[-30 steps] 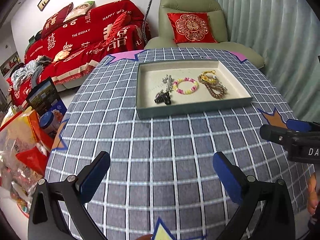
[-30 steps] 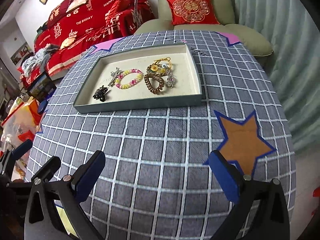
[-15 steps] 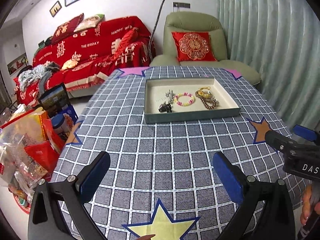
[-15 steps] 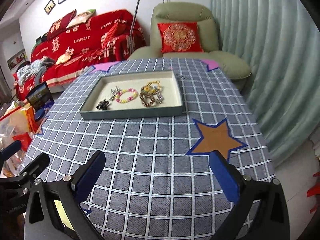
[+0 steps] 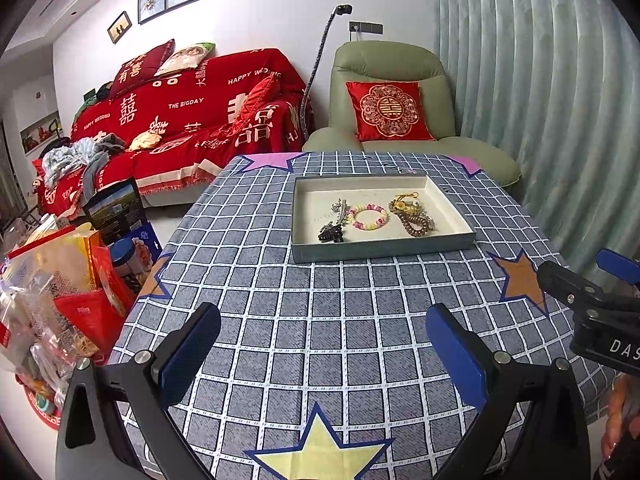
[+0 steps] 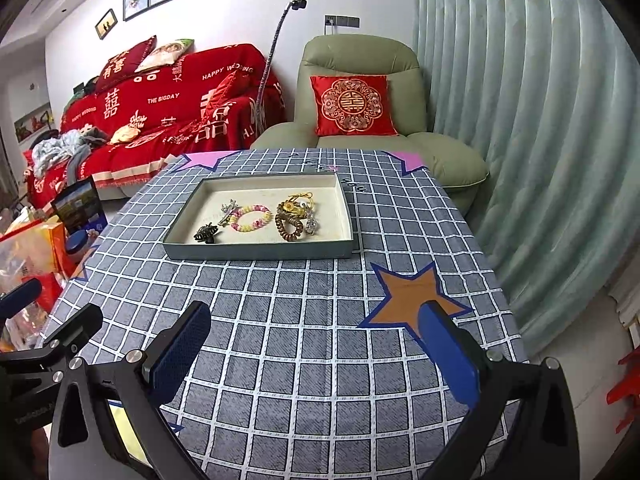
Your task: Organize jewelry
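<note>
A shallow grey tray [image 5: 448,200] [image 6: 192,210] lies on the far half of the checked tablecloth. Inside it lie a black claw clip [image 5: 331,233] [image 6: 207,233], a silver clip [image 5: 338,206] [image 6: 228,208], a pink and yellow bead bracelet [image 5: 369,218] [image 6: 251,218], a brown coil band [image 5: 416,226] [image 6: 289,229] and a gold piece [image 5: 405,205] [image 6: 294,205]. My left gripper [image 5: 320,348] and right gripper [image 6: 316,352] hover open and empty over the table's near part, well short of the tray.
The table carries star patches: orange [image 6: 412,294], yellow [image 5: 320,450], pink [image 5: 268,160]. A green armchair [image 6: 360,92] with a red cushion stands behind, a red-covered sofa [image 5: 188,112] at left, bags [image 5: 60,288] on the floor at left, a curtain [image 6: 520,120] at right.
Both grippers have drawn back and risen away from the tray, which now looks smaller and farther. Their jaws stay open. The jewelry in the tray has not moved.
</note>
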A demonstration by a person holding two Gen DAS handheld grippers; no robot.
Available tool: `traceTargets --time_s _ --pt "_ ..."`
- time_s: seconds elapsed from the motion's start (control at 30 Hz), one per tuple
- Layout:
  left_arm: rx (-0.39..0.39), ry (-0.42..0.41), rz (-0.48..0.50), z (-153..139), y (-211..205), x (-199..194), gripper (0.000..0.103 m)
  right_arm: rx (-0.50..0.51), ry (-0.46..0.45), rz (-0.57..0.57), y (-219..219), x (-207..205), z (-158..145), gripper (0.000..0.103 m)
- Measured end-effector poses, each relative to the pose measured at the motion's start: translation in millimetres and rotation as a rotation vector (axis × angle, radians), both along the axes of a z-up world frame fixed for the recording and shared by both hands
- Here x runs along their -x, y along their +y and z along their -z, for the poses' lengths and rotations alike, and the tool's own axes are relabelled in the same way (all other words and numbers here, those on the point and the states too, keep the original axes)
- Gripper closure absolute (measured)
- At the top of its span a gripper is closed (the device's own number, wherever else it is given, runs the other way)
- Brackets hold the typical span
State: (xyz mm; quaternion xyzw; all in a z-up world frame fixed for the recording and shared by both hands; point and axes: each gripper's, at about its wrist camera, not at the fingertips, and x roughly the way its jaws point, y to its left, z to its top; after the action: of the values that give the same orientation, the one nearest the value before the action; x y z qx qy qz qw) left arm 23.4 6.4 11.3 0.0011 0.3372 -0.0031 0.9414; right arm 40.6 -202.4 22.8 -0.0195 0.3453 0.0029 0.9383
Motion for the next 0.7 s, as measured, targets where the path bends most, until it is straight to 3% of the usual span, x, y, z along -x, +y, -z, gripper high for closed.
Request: traceTargets --time_s 0.7 --pt "-0.002 -0.003 0.000 0.1 -0.7 1.6 0.000 -0.005 -0.003 -0.007 3.8 4.4 -2.7 0.000"
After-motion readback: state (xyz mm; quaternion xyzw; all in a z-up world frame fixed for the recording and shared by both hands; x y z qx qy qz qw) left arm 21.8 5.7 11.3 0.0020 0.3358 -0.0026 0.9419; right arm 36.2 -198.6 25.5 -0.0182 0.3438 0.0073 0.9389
